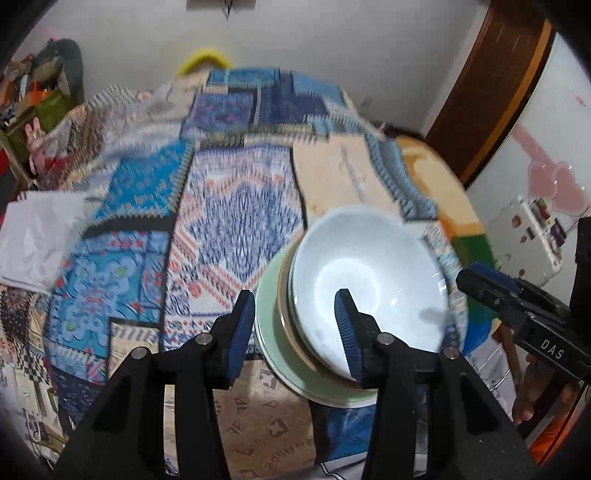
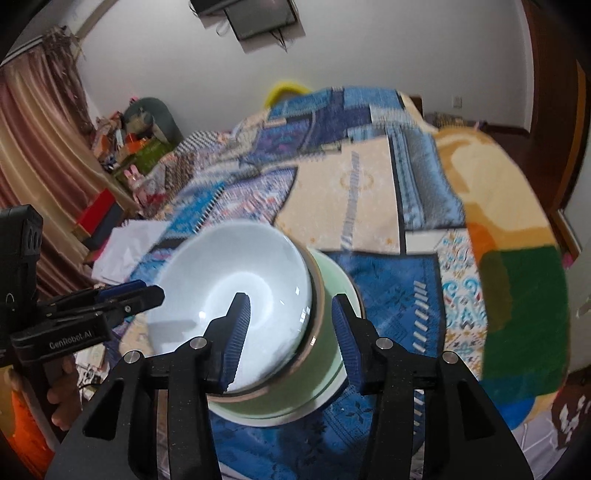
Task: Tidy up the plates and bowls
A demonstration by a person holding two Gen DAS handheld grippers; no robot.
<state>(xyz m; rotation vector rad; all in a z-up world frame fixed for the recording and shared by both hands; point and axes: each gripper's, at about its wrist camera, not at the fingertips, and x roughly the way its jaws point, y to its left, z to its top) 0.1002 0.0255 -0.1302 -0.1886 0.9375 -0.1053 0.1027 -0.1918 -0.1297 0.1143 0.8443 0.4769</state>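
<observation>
Left wrist view: the left gripper [image 1: 293,334] sat at the bottom middle of the frame. Its fingers were spread wide around the left rim of a stack of dishes. One blue pad [image 1: 242,334] was outside the stack & the other was inside the white bowl [image 1: 369,273]. I can't tell if the pads touched the rim. The white bowl sat on top, w/ a thin brown-rimmed dish [image 1: 286,321] under it & a green plate [image 1: 269,332] at the bottom. The stack was right of center, on a blue patchwork blanket [image 1: 229,206]. The right gripper [image 1: 480,284] poked in from the right edge, its tip near the bowl's right rim; can't tell how far apart its fingers were. Only this view showed white paper [image 1: 33,240] at the left edge & a white door w/ pink hearts [image 1: 554,181] at the upper right.

Right wrist view: the right gripper [image 2: 290,325] was at the bottom middle, fingers wide. One pad [image 2: 238,332] was inside the white bowl [image 2: 229,291] & the other lay outside over the green plate [image 2: 332,280]. The stack was left of center here. The left gripper [image 2: 147,295] came in from the left edge, near the bowl's rim. Only this view showed a curtain [image 2: 40,147] at the upper left, a TV [image 2: 258,18] on the wall up top & a green patch [image 2: 528,306] on the blanket's right side.
</observation>
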